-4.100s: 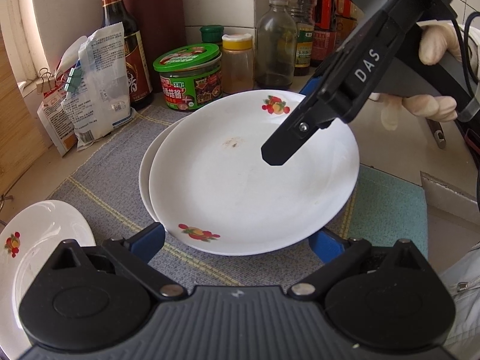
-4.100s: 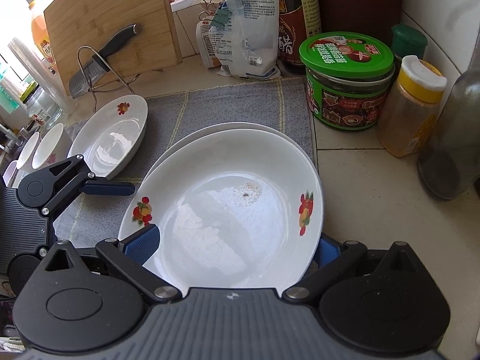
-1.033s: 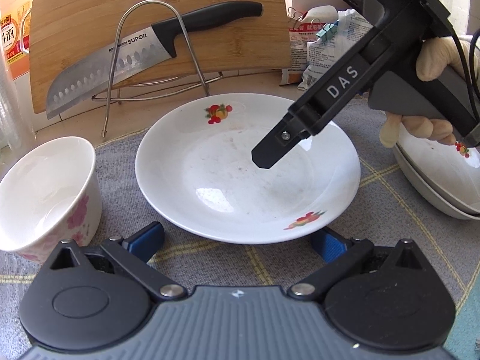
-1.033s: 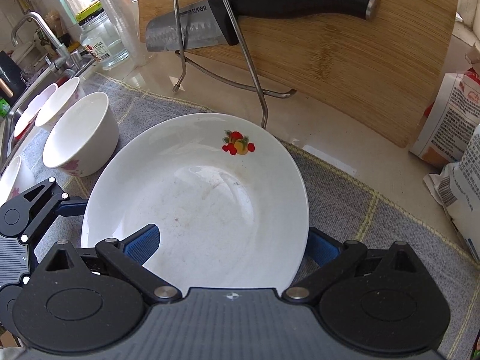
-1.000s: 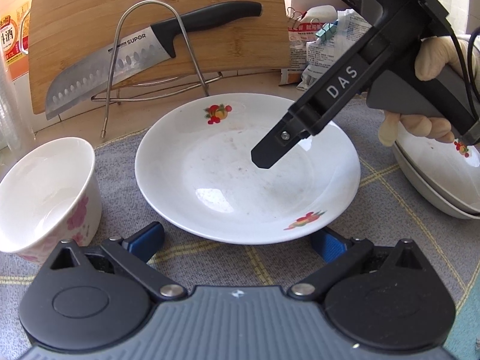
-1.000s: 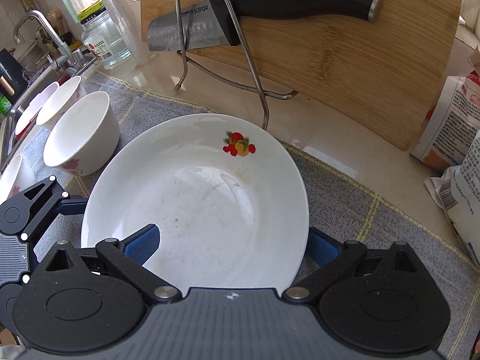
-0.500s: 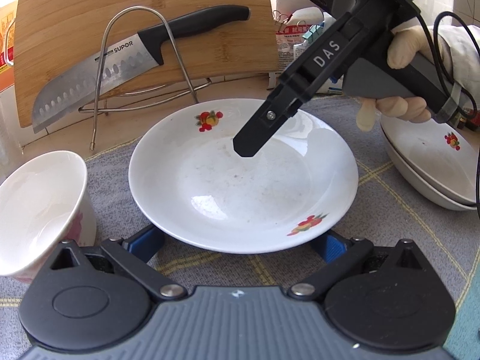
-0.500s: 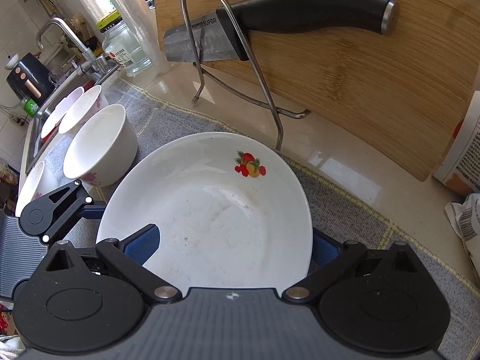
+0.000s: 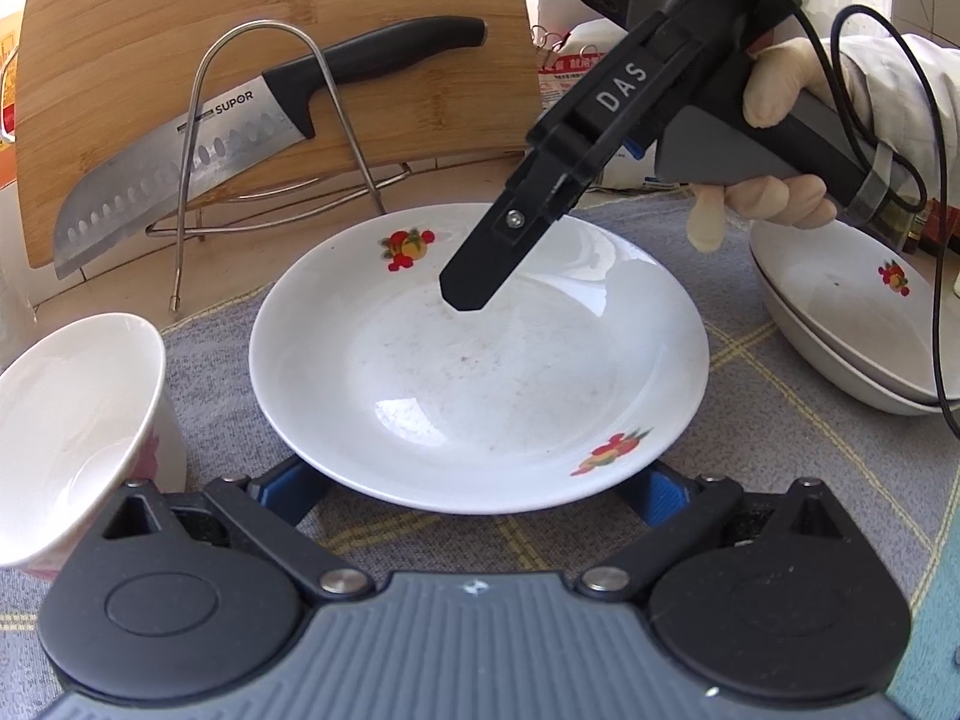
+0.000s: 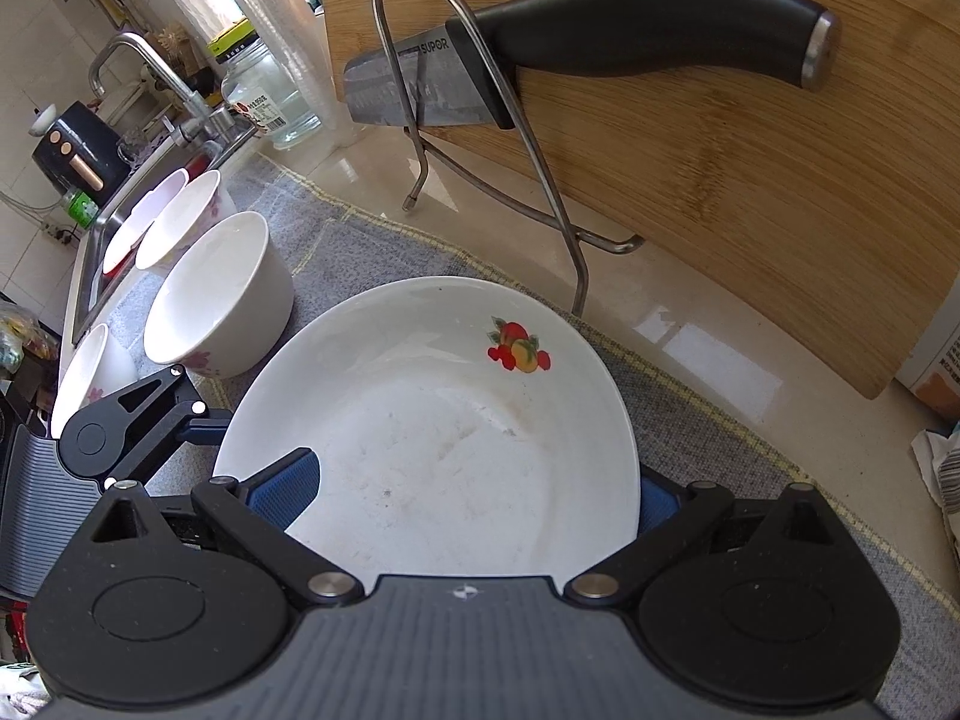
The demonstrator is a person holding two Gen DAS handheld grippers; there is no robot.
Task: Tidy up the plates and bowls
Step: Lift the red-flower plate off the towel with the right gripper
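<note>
A white plate [image 9: 480, 372] with fruit decals lies on the grey mat, also seen in the right wrist view as the plate [image 10: 444, 438]. My left gripper [image 9: 474, 483] is open, low at the plate's near rim, fingertips hidden under it. My right gripper [image 10: 468, 495] hovers open above the plate; one black finger [image 9: 510, 240] points down over its middle. A white bowl [image 9: 78, 420] stands left of the plate. Two stacked plates [image 9: 852, 324] sit at the right.
A knife [image 9: 198, 144] rests in a wire rack [image 9: 336, 120] against a bamboo cutting board [image 9: 270, 12] behind the plate. More bowls [image 10: 180, 222] line the mat toward the sink tap [image 10: 150, 66]. A gloved hand [image 9: 780, 198] holds the right gripper.
The right gripper has drawn up and back, and its finger tip has slid left across the plate. The left view shifted slightly; the stacked plates show more. The plate stays on the mat.
</note>
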